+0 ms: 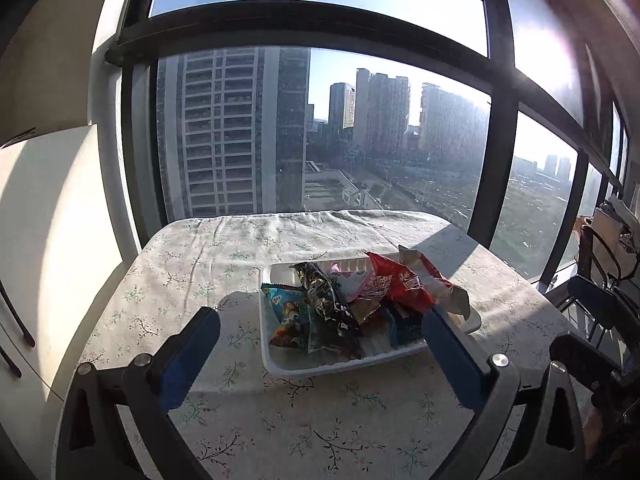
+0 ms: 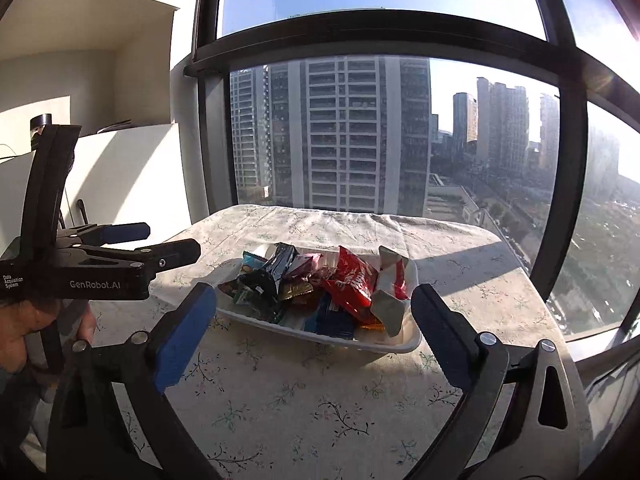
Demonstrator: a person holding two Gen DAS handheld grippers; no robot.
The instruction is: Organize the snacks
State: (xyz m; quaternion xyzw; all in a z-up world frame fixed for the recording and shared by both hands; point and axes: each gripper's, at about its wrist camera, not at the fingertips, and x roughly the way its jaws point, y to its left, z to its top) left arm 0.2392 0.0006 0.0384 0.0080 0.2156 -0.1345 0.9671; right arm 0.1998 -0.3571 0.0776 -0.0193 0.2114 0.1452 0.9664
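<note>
Ahead of both wide-open, empty grippers, left [image 1: 320, 320] and right [image 2: 312, 304], snacks [image 2: 320, 288] look piled in the tray [image 2: 400, 346] already, so probably nothing's left to be grabbed.

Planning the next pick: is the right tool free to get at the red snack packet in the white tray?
Probably yes: the right tool is open and empty, and the red snack packet lies atop the pile in the white tray, uncovered.

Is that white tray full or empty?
Full: the white tray is heaped with snack packets, some poking above its rim.
</note>
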